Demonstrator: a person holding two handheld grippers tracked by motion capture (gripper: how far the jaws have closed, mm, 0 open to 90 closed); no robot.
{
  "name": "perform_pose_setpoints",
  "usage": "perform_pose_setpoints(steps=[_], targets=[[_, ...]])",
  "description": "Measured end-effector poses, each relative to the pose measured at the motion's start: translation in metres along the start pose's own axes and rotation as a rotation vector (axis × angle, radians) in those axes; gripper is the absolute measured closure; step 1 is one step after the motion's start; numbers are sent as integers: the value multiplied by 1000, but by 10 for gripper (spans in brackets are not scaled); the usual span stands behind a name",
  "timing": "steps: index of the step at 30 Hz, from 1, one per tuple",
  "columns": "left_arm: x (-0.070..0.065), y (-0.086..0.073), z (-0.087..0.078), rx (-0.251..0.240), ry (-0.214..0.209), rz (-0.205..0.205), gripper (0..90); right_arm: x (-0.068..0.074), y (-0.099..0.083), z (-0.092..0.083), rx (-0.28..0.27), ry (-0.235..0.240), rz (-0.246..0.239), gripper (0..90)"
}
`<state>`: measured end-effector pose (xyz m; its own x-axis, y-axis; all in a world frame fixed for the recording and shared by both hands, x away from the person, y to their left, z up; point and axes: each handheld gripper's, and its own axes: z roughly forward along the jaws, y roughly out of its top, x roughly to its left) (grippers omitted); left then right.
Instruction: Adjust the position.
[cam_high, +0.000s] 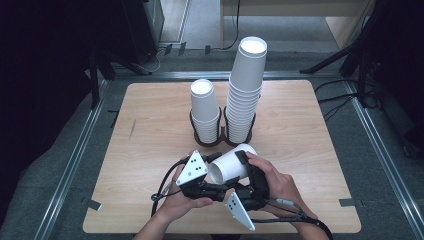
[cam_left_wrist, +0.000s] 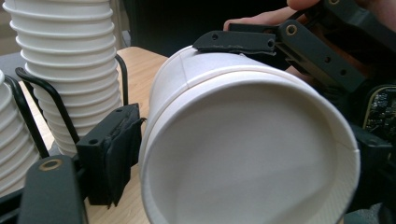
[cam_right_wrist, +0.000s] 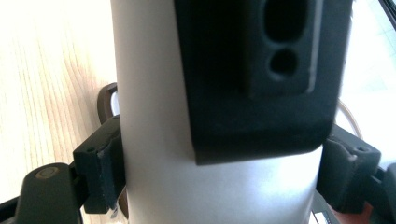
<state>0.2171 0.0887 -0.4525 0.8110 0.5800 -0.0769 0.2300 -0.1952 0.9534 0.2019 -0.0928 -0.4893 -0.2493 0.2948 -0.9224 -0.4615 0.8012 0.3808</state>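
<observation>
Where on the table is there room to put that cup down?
Bare wood lies left of the short cup stack, right of the tall cup stack, and along both side edges of the table. It is crowded in front of the stacks, where both grippers hold the cup.

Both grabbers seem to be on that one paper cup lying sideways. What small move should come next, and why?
Probably the left gripper should pull at the rim. The right gripper is shut on the cup, and the left jaws sit at its open mouth, perhaps to free a nested cup for the short stack.
</observation>
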Motion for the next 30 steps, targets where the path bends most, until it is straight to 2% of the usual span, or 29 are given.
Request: perform_pose_setpoints(steps=[16, 30], targets=[[-3, 0, 0, 0, 23, 7, 194, 1, -1, 1, 8, -3, -4, 164], [0, -1, 0, 0, -1, 4, 215, 1, -2, 1, 2, 10, 7, 140]])
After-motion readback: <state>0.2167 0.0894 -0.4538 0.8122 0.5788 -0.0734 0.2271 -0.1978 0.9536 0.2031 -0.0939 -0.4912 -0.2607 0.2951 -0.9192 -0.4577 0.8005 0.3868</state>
